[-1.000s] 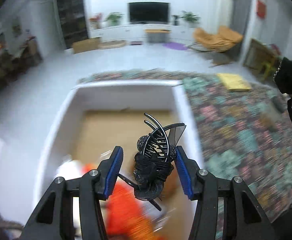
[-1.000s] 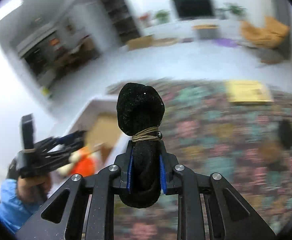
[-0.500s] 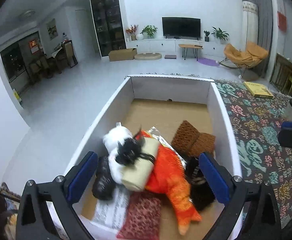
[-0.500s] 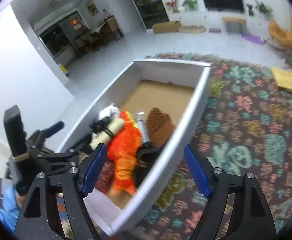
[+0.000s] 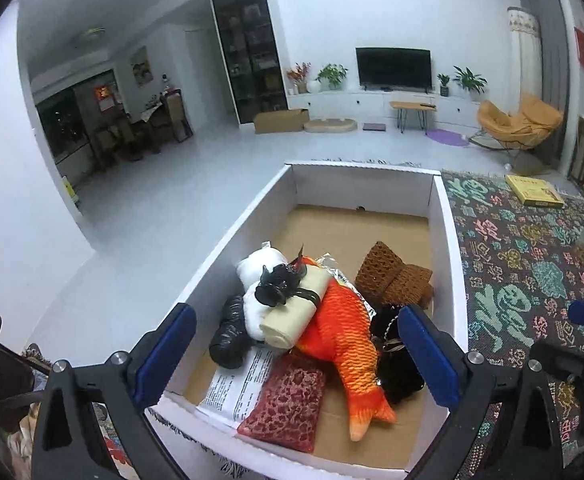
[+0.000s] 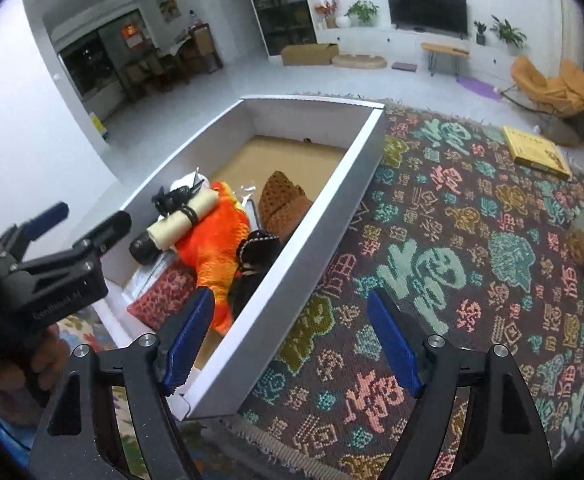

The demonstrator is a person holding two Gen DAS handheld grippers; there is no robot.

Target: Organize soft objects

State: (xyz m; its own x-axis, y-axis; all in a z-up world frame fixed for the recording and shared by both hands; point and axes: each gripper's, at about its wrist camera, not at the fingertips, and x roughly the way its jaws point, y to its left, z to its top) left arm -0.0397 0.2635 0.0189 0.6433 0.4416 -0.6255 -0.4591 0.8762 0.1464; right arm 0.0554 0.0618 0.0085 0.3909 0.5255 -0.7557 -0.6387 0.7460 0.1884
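From the left wrist, the left gripper (image 5: 296, 354) is spread wide and holds nothing — it hangs over the near end of the white box (image 5: 446, 236), where a black hair clip (image 5: 278, 286) lies on a cream roll (image 5: 294, 312) beside an orange plush fish (image 5: 344, 344). From the right wrist, the right gripper (image 6: 292, 344) is likewise wide open and empty, straddling the box's near wall above the patterned rug (image 6: 472, 260); a black plush (image 6: 254, 256) sits inside, against that wall.
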